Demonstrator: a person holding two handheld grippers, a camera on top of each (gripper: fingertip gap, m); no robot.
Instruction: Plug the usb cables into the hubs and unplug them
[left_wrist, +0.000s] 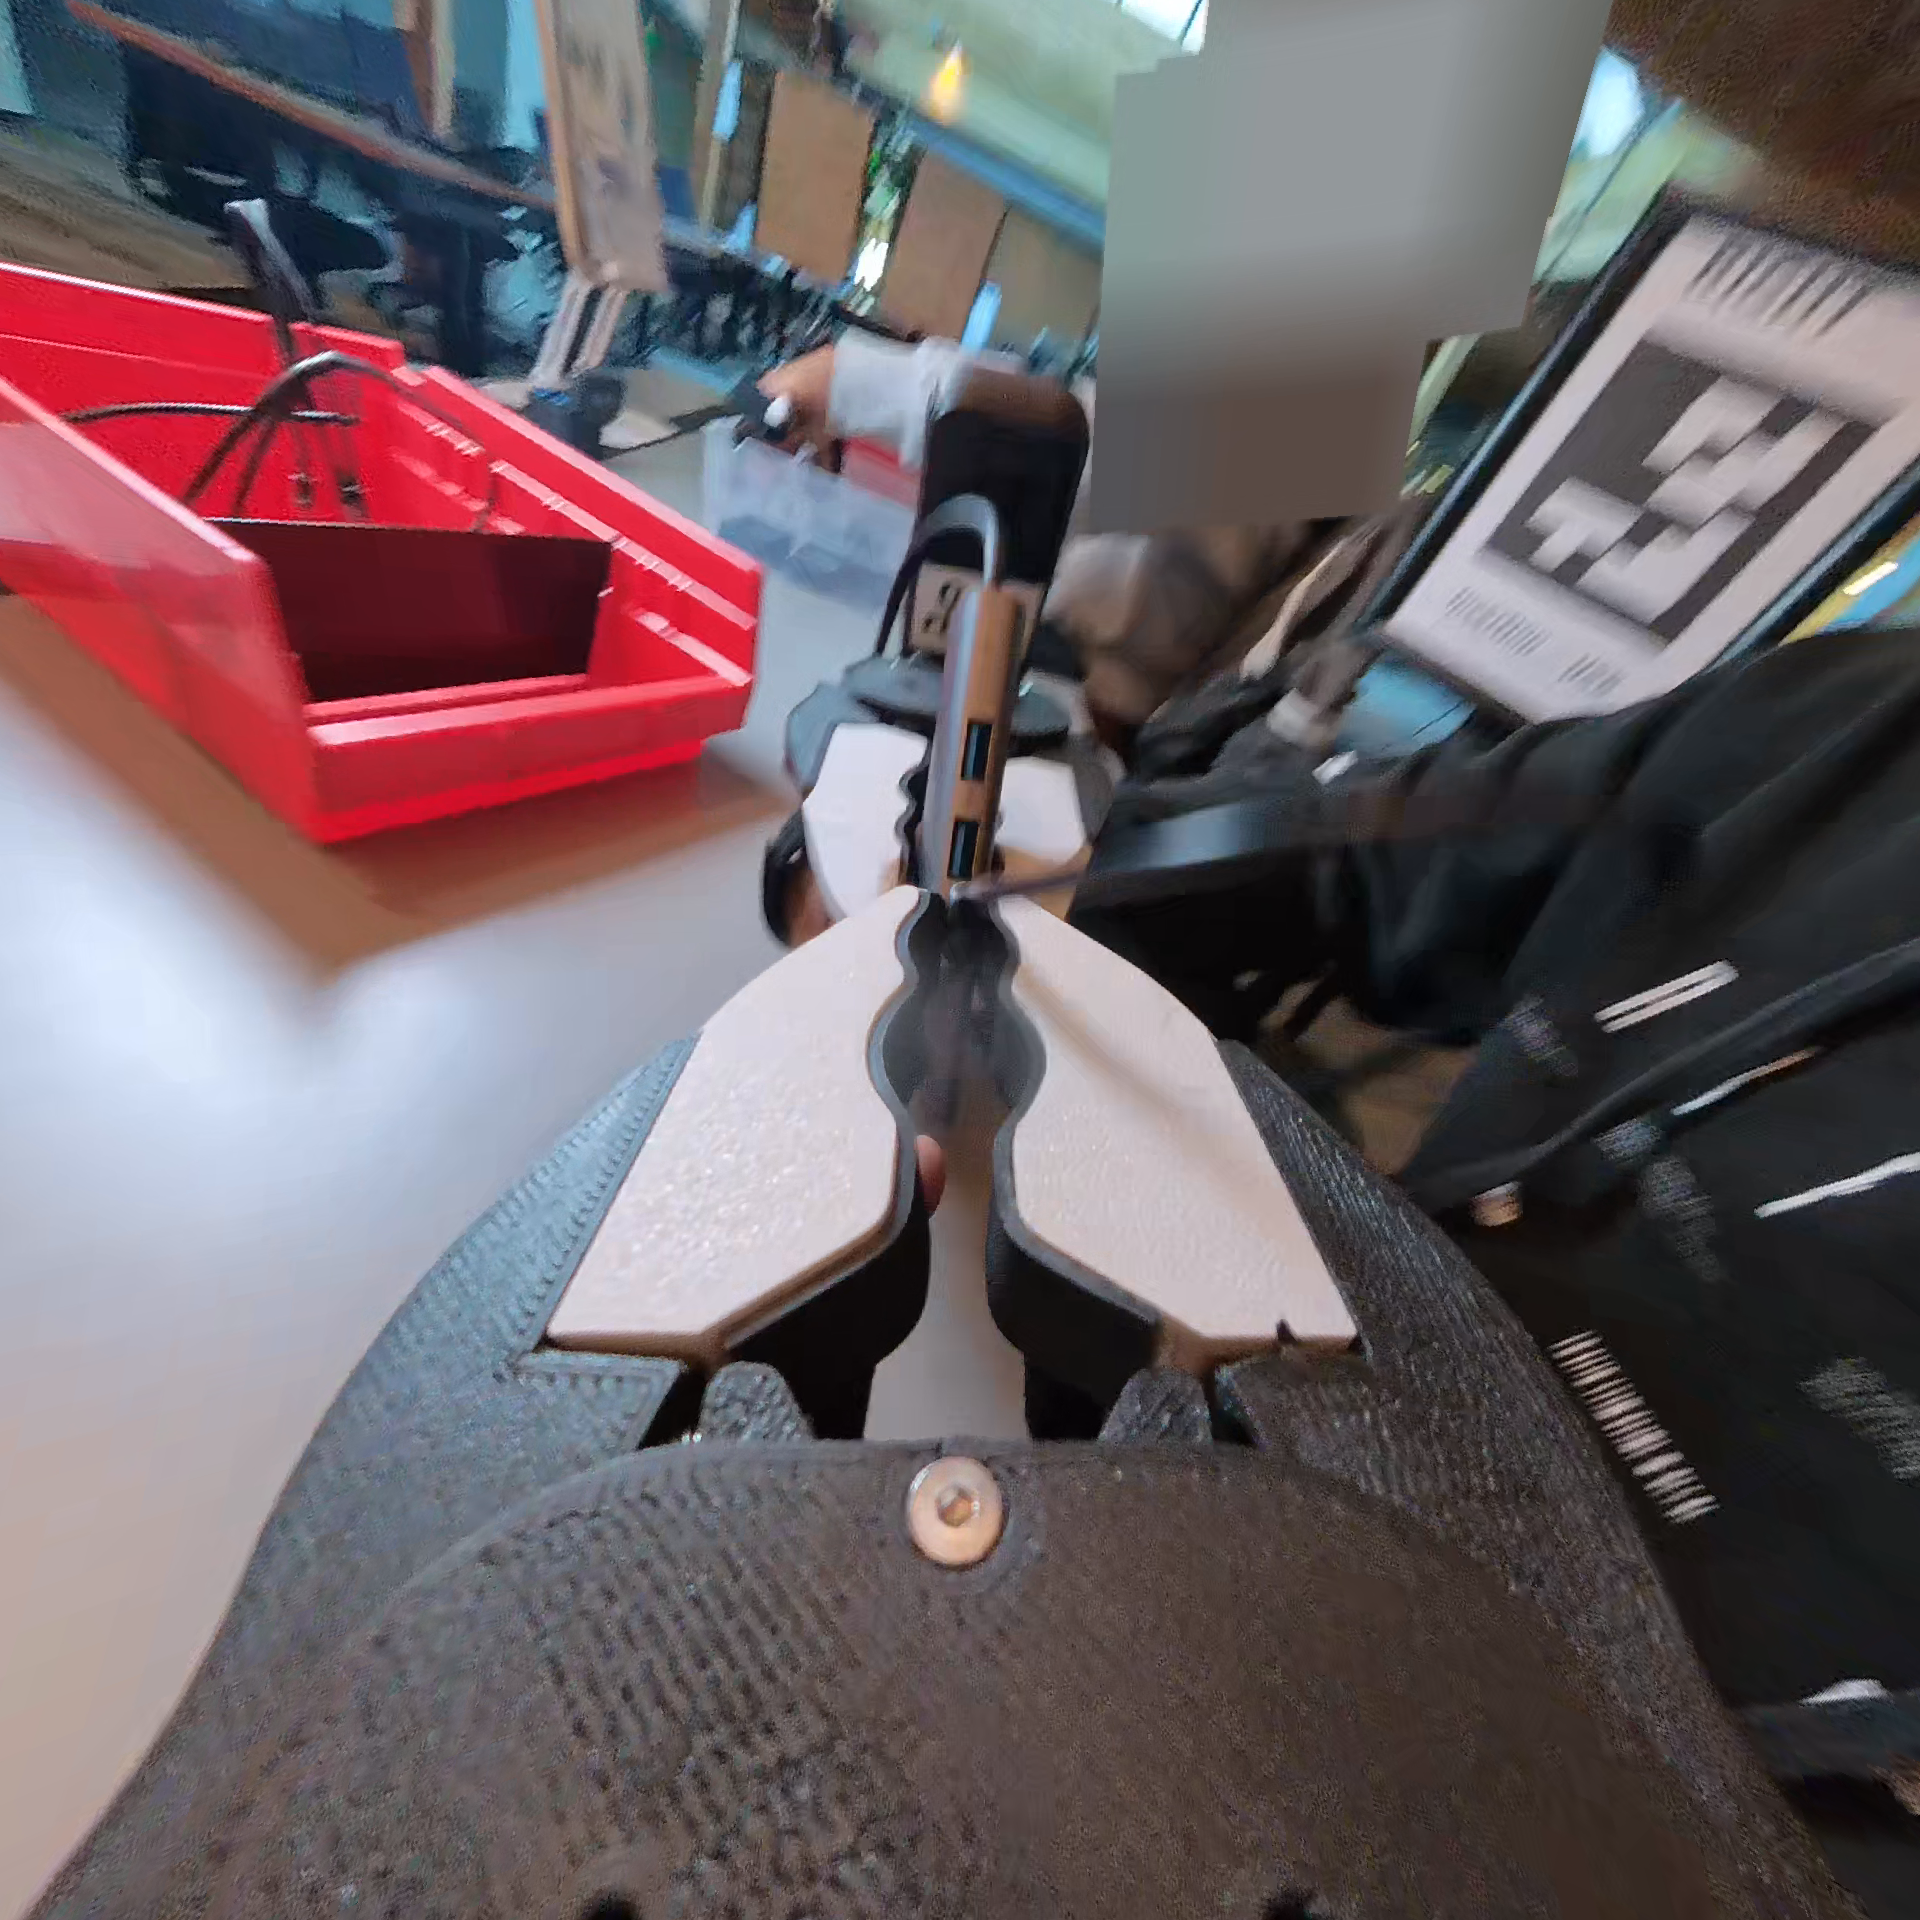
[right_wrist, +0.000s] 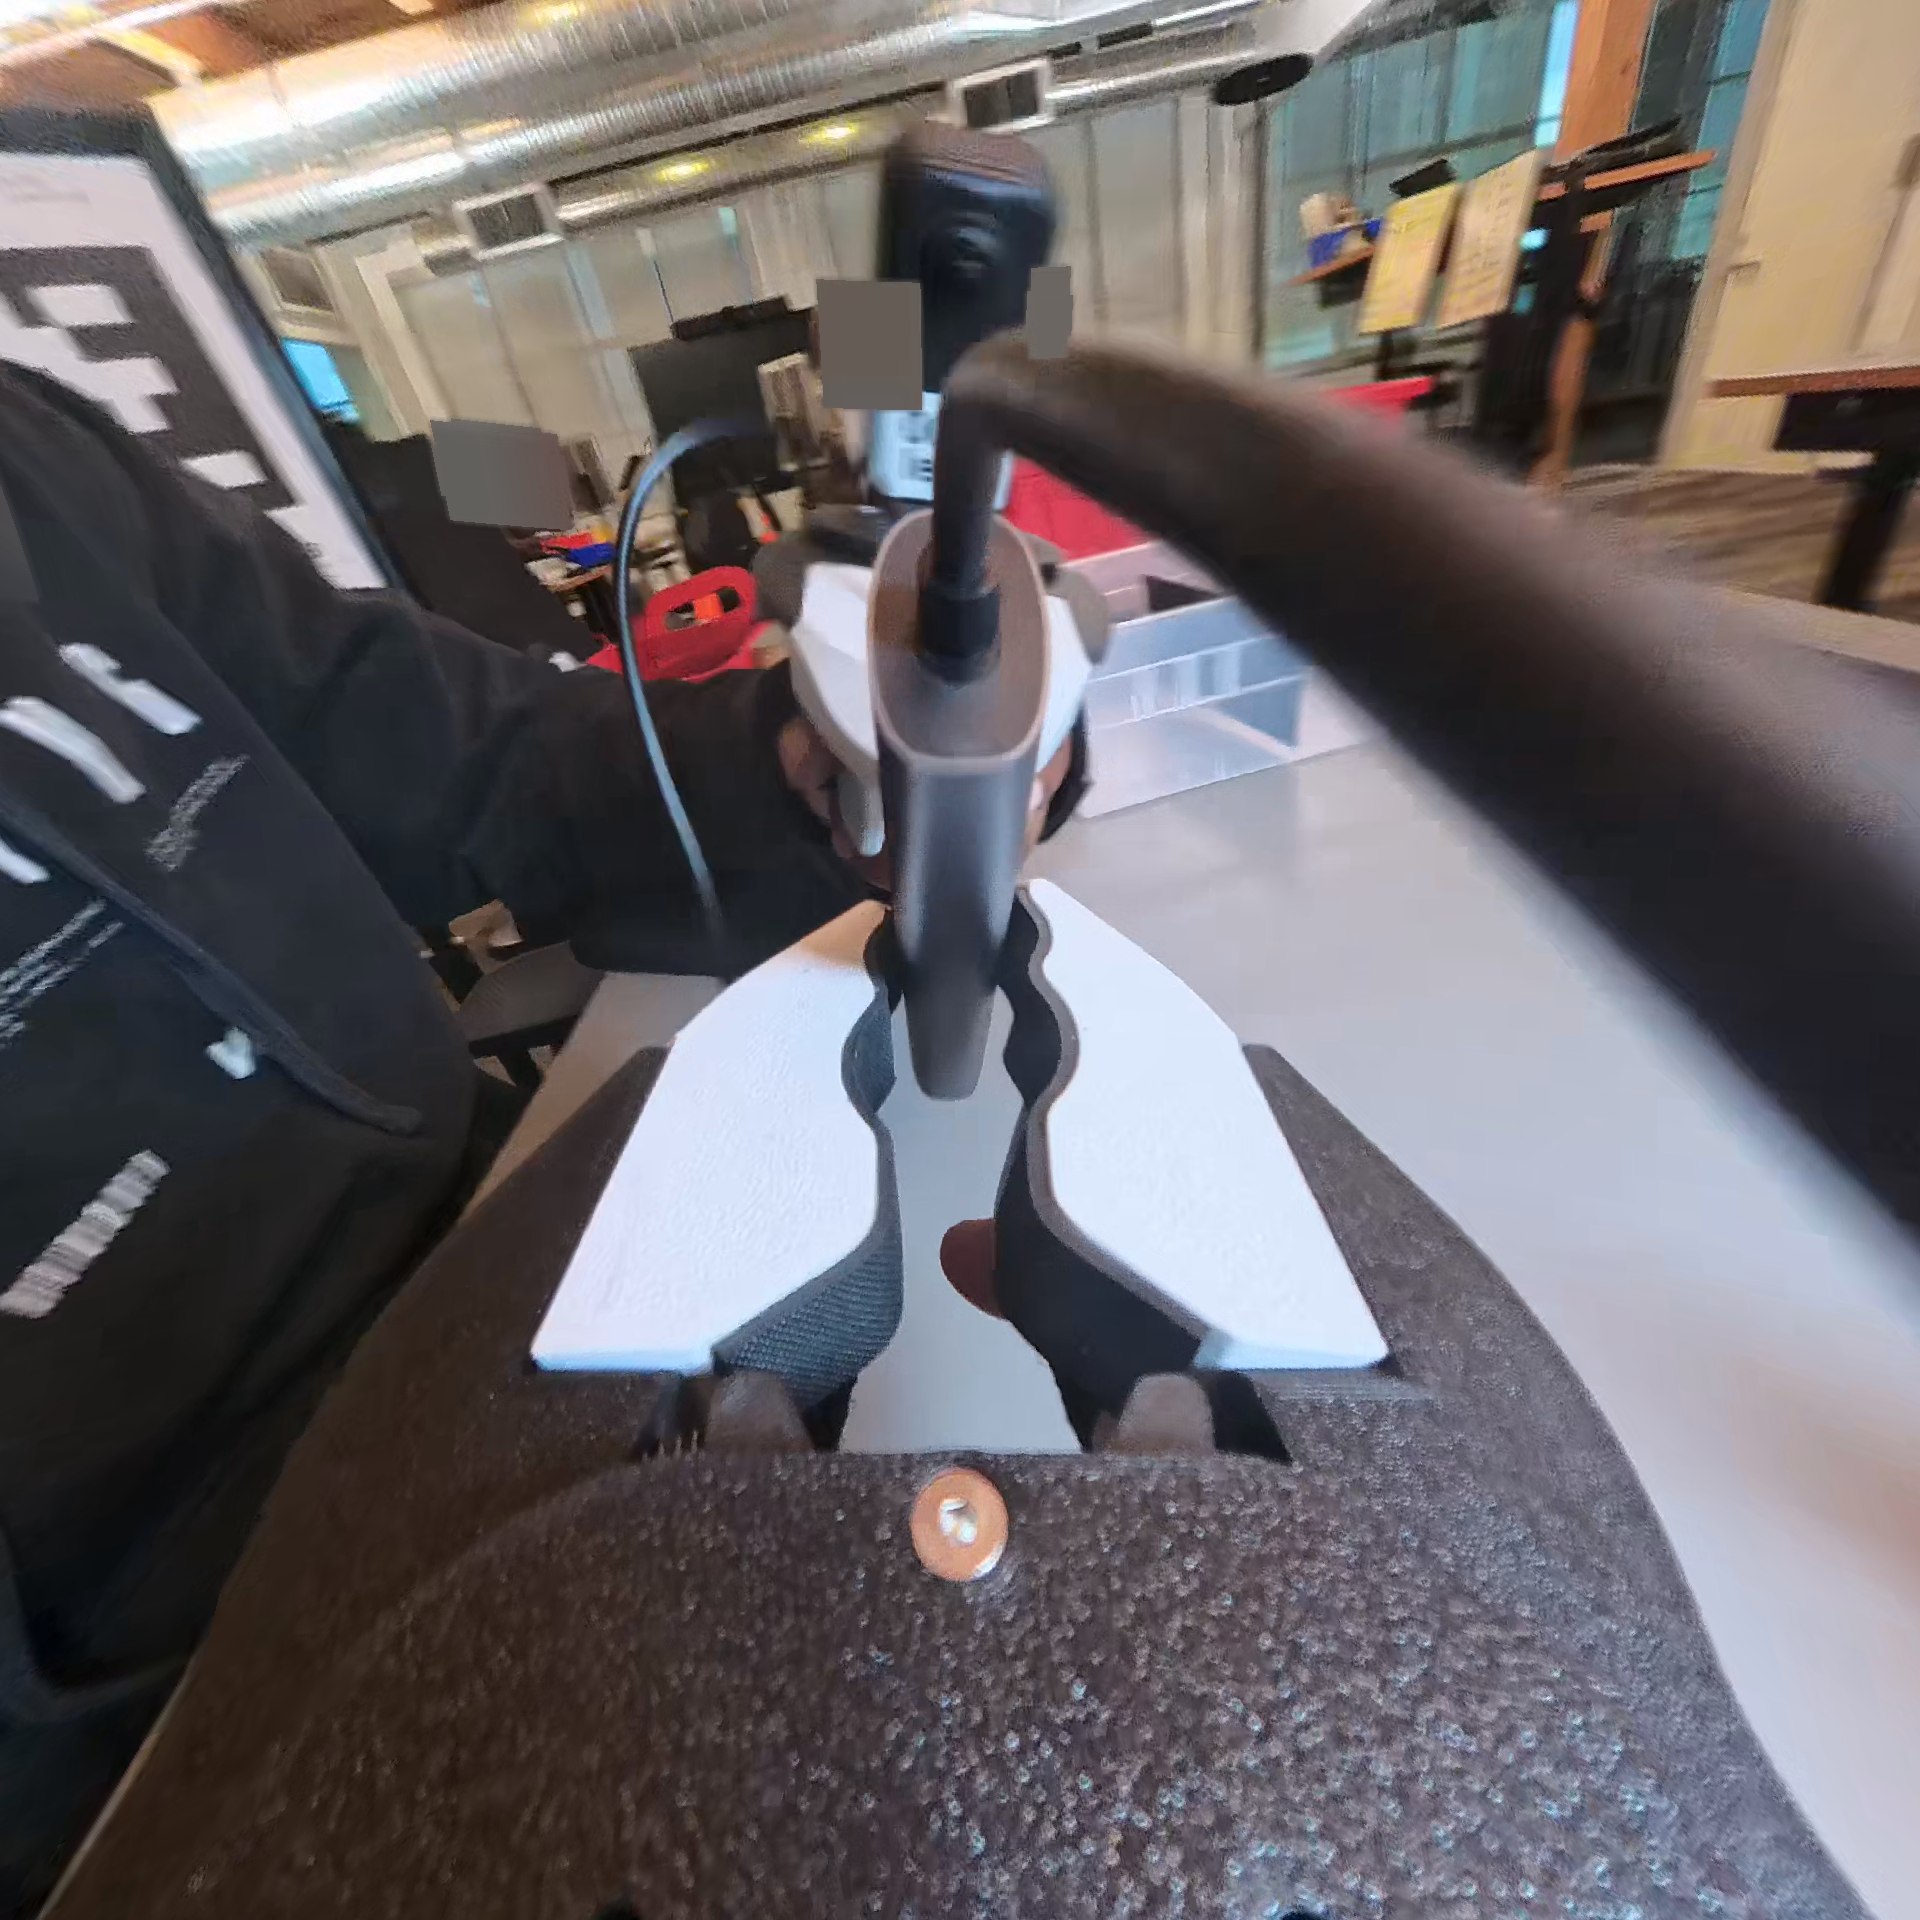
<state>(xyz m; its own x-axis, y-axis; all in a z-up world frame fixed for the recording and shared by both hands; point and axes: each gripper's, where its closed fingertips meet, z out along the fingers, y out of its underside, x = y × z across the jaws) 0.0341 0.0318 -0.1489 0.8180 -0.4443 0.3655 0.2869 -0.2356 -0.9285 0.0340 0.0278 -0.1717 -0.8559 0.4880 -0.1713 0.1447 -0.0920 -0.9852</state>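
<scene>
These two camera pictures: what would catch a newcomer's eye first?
A slim grey USB hub held up in mid-air between two facing hand-held grippers: the right hand-held gripper clamps one end, the left hand-held gripper closes on a thin cable at the other. To the left sits a bright red bin holding cables.

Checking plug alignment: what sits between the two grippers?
The grey hub, clamped in the right gripper, its ports facing the left gripper; the left wrist view shows it.
</scene>
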